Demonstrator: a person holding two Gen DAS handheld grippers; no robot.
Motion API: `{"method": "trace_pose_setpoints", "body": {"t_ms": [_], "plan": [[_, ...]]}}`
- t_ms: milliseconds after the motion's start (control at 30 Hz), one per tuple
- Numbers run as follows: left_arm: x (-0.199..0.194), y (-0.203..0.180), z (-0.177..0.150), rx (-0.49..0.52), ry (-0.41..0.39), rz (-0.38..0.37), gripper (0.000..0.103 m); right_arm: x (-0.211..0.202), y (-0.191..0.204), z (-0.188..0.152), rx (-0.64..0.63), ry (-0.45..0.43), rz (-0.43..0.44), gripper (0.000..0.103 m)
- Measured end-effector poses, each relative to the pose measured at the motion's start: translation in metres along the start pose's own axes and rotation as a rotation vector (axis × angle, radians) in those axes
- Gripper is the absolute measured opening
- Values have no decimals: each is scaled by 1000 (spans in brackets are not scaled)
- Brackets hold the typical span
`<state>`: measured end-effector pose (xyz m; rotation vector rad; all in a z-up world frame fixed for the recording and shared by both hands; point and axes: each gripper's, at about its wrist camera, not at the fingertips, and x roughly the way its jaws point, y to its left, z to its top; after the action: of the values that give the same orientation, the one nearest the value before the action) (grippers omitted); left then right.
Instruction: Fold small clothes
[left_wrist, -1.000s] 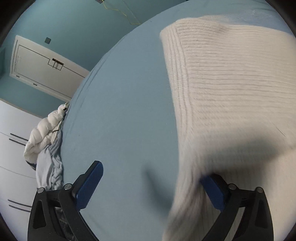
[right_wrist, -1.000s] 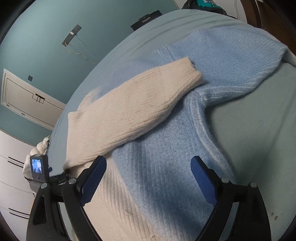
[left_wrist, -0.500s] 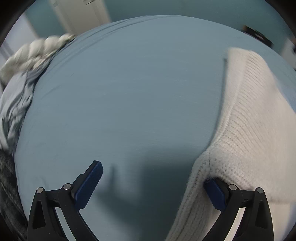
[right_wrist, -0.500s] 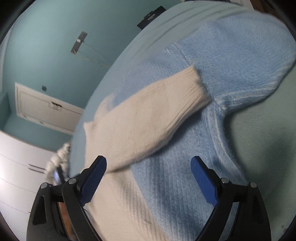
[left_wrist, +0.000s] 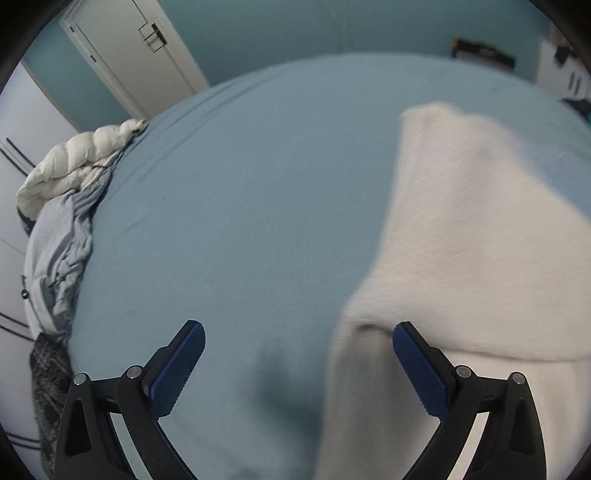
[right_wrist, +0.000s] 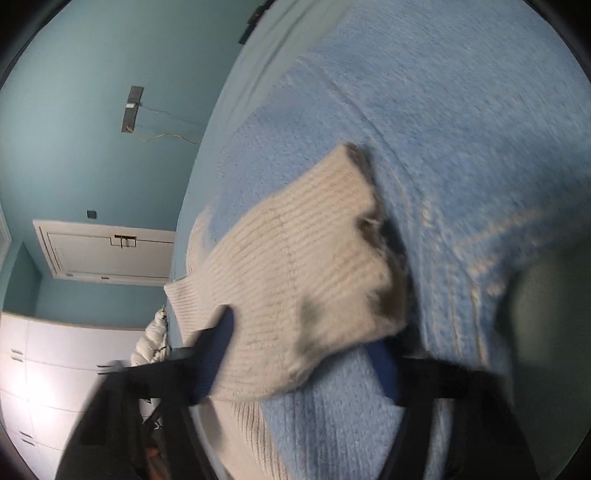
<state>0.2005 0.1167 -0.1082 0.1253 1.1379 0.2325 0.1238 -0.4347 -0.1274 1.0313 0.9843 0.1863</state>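
ribbed cream sleeve (right_wrist: 295, 291), fuzzy blue sweater (right_wrist: 443, 147)

Taking the cream sweater (left_wrist: 461, 240) as the landmark, the widest free passage is the bare blue bed sheet (left_wrist: 240, 206) to its left in the left wrist view, smooth and unbroken up to the far edge of the bed. Farther left of the sweater, at the sheet's edge, a white puffy jacket (left_wrist: 77, 162) and a crumpled grey-blue garment (left_wrist: 59, 251) are heaped and block that side. In the right wrist view the cream sweater's sleeve (right_wrist: 303, 280) lies across a light blue sweater (right_wrist: 443, 129), which fills the bed beyond and to the right of it.
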Motion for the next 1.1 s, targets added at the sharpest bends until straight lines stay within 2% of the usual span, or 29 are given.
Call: {"method": "trace_pose_setpoints", "body": {"t_ms": [67,167,200,267,333,400,467,533,600,667,733,800,867,900,1000,1100], "plan": [[-11,-19,-1,16,-30,-51,103,-12,9,-1,-21,16,-16,6],[-22,-41,-5,53,-74,-112,103,-43,29,-6,-34,-67,80,6],[-17,-46,-2,80,-76,-122,103,-49,35,-8,-50,-86,80,6],[-1,-48,-1,117,-61,-106,103,-51,40,-12,-80,-97,1,6],[15,-57,-1,135,-24,-94,103,-33,30,-15,-92,-57,-158,7],[32,-57,-1,140,25,-83,103,-15,10,-18,-37,-11,-321,20],[50,-55,-2,130,59,-61,103,-20,4,-22,16,-36,-293,22],[59,-55,-1,117,75,-61,103,-39,18,-26,26,-59,-339,39],[70,-49,0,86,89,-83,103,-63,27,-35,-7,-132,-321,75],[79,-42,3,47,101,-111,103,-81,40,-44,-74,-215,-347,95],[87,-34,8,-16,136,-150,103,-81,41,-43,-94,-232,-382,96],[91,-25,9,-82,177,-179,103,-78,31,-41,-65,-208,-372,95],[84,-21,12,-92,190,-169,103,-81,18,-38,-3,-209,-339,95],[76,-19,13,-80,175,-153,103,-83,15,-28,22,-222,-325,95],[44,-18,13,-38,108,-110,103,-105,7,-28,63,-266,-307,95],[10,-18,5,-23,61,-137,103,-132,-2,-26,86,-306,-312,95]]}}
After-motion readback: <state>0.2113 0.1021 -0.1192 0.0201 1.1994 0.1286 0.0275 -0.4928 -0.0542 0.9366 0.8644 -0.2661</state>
